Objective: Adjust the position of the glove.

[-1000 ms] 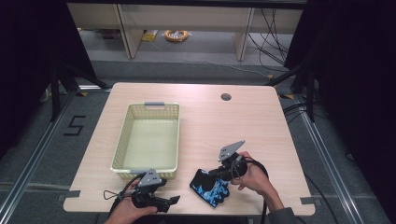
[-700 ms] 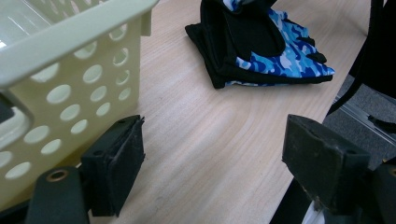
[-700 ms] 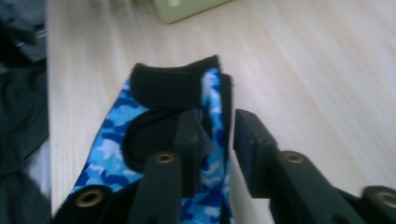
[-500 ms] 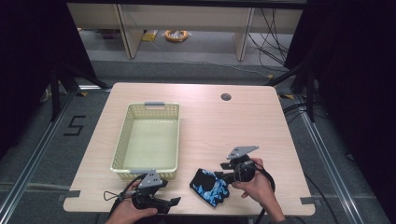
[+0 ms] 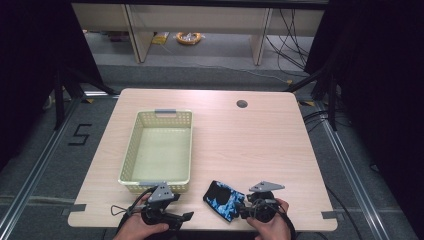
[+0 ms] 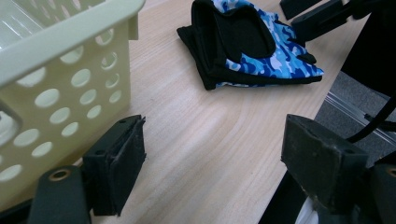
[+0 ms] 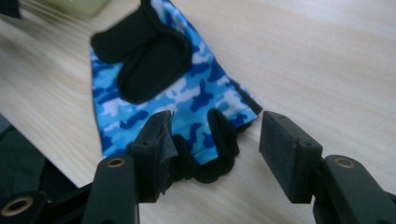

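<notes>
My right gripper sits at the table's near edge, jaws just opened to about a mid gap; the finger end of the blue camouflage fingerless glove with black palm pad lies between them, pads not pressing. The glove lies flat on the pale wooden table, at ten o'clock from my right gripper. My left gripper rests near the edge too, jaws wide apart and empty. At eleven o'clock from it, just beside, stands the cream perforated plastic basket.
</notes>
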Demonstrator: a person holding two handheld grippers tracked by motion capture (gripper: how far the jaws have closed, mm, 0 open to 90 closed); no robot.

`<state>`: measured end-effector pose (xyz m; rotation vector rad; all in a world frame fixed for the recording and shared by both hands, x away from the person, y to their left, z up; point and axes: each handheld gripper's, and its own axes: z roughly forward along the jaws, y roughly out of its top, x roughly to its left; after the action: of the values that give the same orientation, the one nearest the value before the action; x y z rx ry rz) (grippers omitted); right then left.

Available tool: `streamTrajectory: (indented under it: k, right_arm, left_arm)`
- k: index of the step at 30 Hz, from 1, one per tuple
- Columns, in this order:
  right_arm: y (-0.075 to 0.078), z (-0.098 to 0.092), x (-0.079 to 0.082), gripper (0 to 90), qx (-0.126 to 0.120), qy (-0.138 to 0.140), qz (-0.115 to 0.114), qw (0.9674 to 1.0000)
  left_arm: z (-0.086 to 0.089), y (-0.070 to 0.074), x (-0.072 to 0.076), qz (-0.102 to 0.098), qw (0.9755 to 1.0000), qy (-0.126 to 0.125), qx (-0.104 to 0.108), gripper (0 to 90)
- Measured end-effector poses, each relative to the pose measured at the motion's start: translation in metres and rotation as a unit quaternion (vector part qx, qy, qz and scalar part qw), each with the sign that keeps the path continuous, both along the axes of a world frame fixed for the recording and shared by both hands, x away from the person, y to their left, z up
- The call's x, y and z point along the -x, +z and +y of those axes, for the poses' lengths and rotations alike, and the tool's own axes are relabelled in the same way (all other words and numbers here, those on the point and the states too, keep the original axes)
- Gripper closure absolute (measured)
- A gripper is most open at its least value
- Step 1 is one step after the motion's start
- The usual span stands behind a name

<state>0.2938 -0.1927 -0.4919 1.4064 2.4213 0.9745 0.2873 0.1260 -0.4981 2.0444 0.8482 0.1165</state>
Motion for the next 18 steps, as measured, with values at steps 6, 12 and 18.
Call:
streamTrajectory:
  k: [6, 12, 18]
  right_arm:
    - [-0.01, 0.007, 0.0, 53.0, 0.015, 0.017, -0.02, 0.9995]
    - [-0.011, 0.004, -0.001, 77.2, -0.015, 0.044, 0.001, 0.9989]
    - [-0.012, -0.002, -0.008, 81.5, -0.037, 0.064, 0.014, 0.9972]
  left_arm:
    - [0.0, 0.001, -0.001, 0.0, 1.0, -0.003, -0.001, 21.0]
    - [-0.002, 0.0, 0.0, 0.007, 1.0, -0.005, 0.002, 21.0]
    - [-0.005, 0.0, -0.003, 0.03, 0.9995, -0.004, 0.011, 24.9]
